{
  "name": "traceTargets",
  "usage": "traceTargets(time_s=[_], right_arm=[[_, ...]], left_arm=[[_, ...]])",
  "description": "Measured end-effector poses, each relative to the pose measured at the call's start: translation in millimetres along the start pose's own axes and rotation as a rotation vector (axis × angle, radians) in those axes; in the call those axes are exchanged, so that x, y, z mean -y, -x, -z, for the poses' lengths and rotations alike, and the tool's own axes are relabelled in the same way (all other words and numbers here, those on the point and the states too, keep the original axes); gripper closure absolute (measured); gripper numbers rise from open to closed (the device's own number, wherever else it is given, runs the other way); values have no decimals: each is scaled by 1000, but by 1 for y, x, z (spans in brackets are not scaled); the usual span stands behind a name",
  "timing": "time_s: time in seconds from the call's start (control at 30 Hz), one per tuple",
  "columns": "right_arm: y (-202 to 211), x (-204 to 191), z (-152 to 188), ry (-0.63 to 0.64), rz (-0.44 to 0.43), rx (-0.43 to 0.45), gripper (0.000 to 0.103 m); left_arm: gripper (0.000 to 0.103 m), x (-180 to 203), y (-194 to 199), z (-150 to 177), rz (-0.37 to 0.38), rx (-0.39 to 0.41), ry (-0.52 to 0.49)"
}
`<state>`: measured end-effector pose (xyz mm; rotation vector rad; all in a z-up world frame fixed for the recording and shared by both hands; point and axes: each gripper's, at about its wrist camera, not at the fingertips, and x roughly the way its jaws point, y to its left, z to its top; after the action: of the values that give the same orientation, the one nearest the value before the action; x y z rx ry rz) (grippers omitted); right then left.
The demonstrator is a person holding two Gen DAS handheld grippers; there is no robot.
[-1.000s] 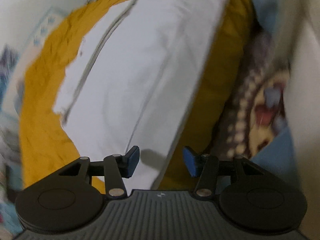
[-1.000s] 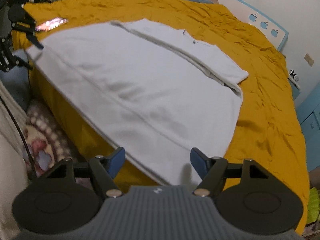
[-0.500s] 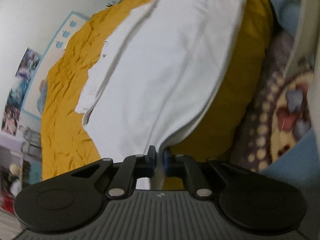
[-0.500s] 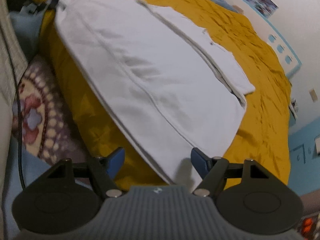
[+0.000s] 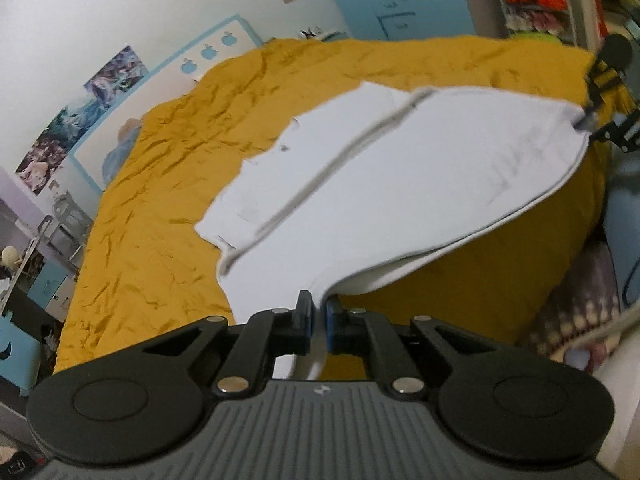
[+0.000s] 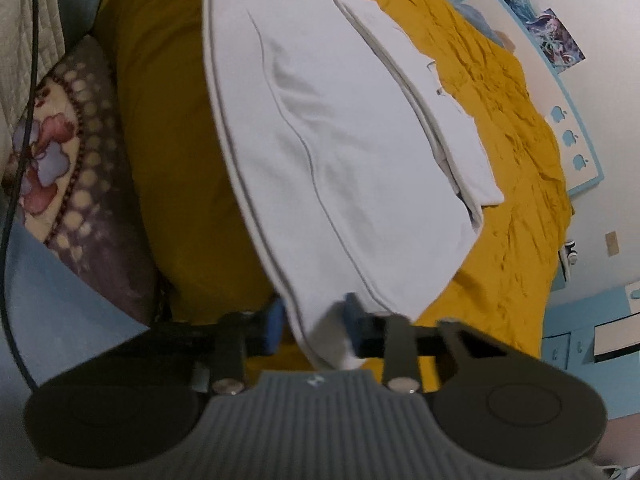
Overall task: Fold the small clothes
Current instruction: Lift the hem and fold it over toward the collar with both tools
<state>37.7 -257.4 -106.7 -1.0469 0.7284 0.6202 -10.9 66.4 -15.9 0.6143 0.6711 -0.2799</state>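
Change: right tool (image 6: 312, 322), apart 0.5 s ago, now pinches garment hem.
Garment: white shirt (image 5: 400, 184) flat on bed (image 5: 180, 168), near edge overhanging.
Left tool (image 5: 316, 320): clamped on hem corner.
Progress: sleeve side folded in; main folds remain.

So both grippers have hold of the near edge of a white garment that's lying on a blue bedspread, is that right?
Not quite: the bedspread is mustard yellow, not blue, as both wrist views show. The rest holds: the left gripper and right gripper each have the near edge of the white garment between their fingers.
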Motion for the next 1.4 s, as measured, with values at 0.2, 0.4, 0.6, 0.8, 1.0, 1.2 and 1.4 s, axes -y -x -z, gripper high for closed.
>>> traceTargets(time_s=[0.2,0.4,0.6,0.8,1.0,1.2,1.4], right_arm=[[29,26,-9,-57,28,76,103],[60,70,-31,-60,130,147,103],[71,134,-67,-42,253,224,103],[51,217,-111,-37,334,265,103],[5,311,-155,-141,335,292,103],[-84,380,-189,-230,273,266,103],[-205,409,-207,-279,185,189,103]], left_arm=[[96,-20,3,-16,-24,18,55],[97,-49,2,-37,-73,72,111],[97,-91,-13,-74,-144,117,153],[97,-141,-44,-118,-157,166,214],[97,-200,-98,-158,-132,167,282],[97,-242,-185,-182,-72,74,325],[96,-257,-292,-174,-21,-60,357]])
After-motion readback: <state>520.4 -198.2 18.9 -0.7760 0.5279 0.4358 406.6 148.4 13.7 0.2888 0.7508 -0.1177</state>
